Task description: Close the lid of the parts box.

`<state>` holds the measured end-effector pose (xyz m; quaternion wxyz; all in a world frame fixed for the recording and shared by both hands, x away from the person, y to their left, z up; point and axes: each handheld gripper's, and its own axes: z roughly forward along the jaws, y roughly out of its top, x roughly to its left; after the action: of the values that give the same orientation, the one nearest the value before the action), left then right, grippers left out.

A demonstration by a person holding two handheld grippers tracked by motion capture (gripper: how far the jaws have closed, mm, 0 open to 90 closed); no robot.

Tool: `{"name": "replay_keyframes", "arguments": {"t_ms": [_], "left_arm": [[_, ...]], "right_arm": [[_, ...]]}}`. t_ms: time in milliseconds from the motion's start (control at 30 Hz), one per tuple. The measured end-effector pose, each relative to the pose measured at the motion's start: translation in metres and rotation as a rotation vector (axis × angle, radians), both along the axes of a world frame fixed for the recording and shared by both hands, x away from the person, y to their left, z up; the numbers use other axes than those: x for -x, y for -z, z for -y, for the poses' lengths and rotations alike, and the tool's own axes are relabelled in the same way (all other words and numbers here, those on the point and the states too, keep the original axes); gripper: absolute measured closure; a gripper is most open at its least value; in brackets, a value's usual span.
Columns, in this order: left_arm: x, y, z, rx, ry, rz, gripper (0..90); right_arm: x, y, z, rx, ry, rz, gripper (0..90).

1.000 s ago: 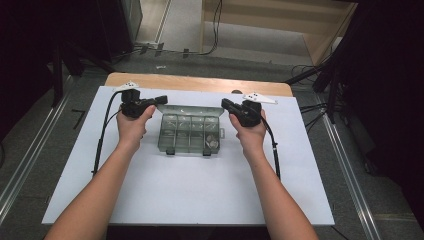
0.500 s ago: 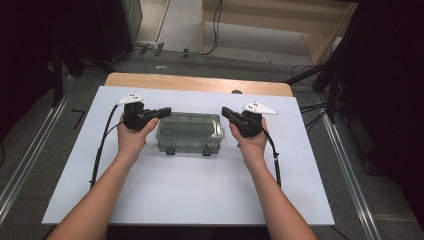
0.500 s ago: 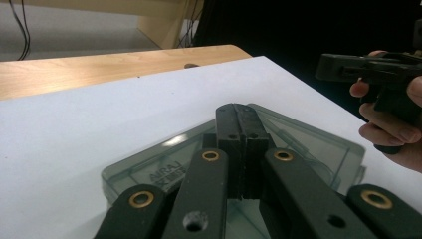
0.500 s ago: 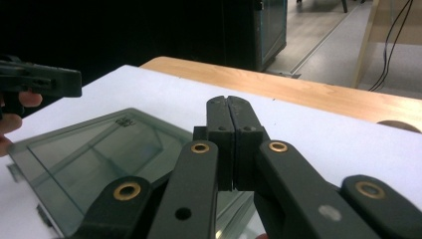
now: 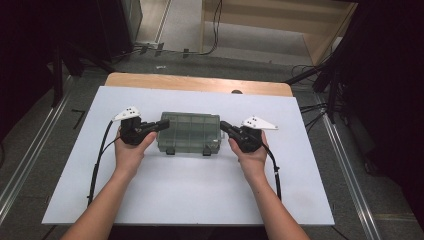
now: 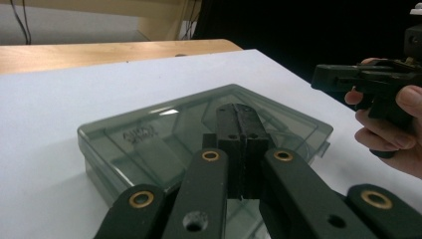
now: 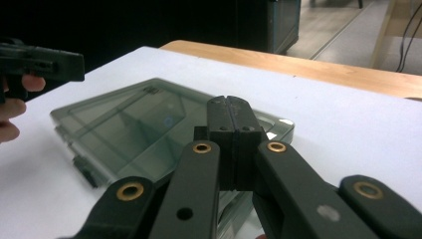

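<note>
High view: fixed overhead, behind me, faces fwd/down on white table (image 5: 200,200). My left gripper view & right gripper view: low, close, along own jaws, facing inward. All three share the smoky compartment box (image 5: 189,131) (image 6: 164,139) (image 7: 134,129).

One clear plastic box (image 5: 189,132), two grippers, one table (image 5: 200,200).

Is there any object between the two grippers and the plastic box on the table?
No. The left gripper and right gripper, both shut and empty, sit at opposite ends of the clear compartment box. Nothing visible lies between them and it on the white table.
</note>
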<state>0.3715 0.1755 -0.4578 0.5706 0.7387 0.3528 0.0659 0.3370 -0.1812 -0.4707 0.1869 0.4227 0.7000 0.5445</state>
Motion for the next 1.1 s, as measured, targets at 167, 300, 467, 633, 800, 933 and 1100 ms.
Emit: {"name": "replay_keyframes", "arguments": {"t_ms": [167, 300, 467, 633, 800, 933, 1100], "left_arm": [[0.01, 0.01, -0.001, -0.013, -0.006, -0.006, 89.0], [0.016, 0.014, -0.002, -0.013, -0.015, 0.0, 89.0], [0.019, 0.017, -0.002, -0.025, -0.018, 0.001, 89.0], [0.022, 0.02, -0.006, -0.012, -0.04, -0.01, 89.0], [0.026, 0.024, -0.005, -0.025, -0.05, -0.01, 89.0], [0.027, 0.028, -0.006, -0.024, -0.076, -0.026, 89.0], [0.029, 0.035, -0.003, -0.045, -0.085, -0.043, 89.0]], "right_arm": [[0.01, 0.007, -0.003, 0.025, -0.015, -0.003, 88.0], [0.017, 0.01, -0.006, 0.062, -0.013, -0.003, 88.1], [0.023, 0.015, -0.008, 0.056, -0.017, -0.015, 88.1], [0.027, 0.017, -0.01, 0.064, -0.025, -0.024, 88.1], [0.031, 0.018, -0.012, 0.07, -0.017, -0.025, 88.1], [0.035, 0.021, -0.017, 0.113, -0.016, -0.019, 88.1], [0.034, 0.027, -0.016, 0.106, -0.004, -0.048, 88.1]]}}
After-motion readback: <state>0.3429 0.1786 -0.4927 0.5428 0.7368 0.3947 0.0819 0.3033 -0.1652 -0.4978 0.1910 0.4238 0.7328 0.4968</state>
